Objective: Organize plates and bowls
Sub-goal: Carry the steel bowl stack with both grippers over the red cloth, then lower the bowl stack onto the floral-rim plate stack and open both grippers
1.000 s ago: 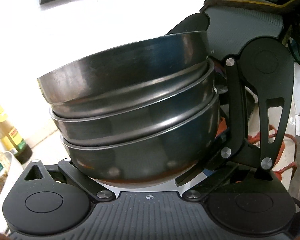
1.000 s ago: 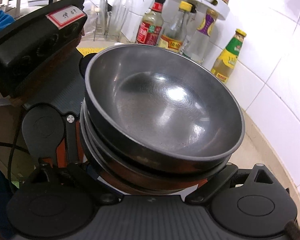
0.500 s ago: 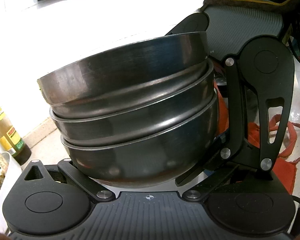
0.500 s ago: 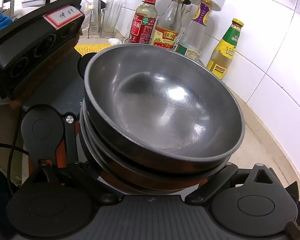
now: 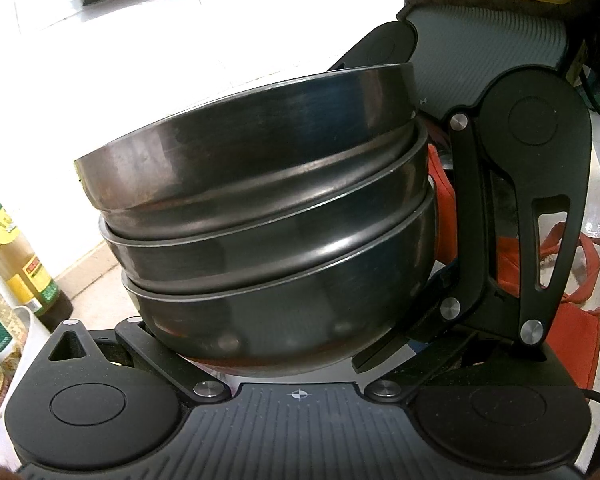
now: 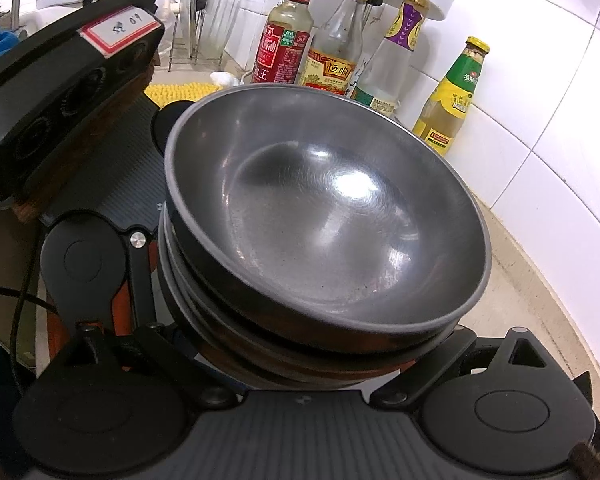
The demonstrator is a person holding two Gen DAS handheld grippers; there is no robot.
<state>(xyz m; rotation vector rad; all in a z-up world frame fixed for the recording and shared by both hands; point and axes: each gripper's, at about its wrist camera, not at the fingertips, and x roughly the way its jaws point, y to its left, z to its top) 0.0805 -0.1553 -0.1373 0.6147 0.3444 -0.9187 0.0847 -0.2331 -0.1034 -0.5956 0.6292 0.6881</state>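
Between the two grippers, carried from opposite sides, sits a stack of three nested dark metal bowls. From the left gripper the stack lies straight ahead and fills the gap between its fingers; the right gripper meets it the same way from the far side, and its linkage shows beyond the stack in the left wrist view. Each gripper is spread wide around the lowest bowl, apparently cradling its rounded underside, though where the fingertips touch is hidden beneath it. The stack tilts, rims sloping rather than level. Ahead of the right gripper, past the bowls, stand sauce bottles against a tiled wall, with a dish rack further off. My judgement: neither hand is nearer, so the coming move depends on both travelling together to keep the stack from sliding.
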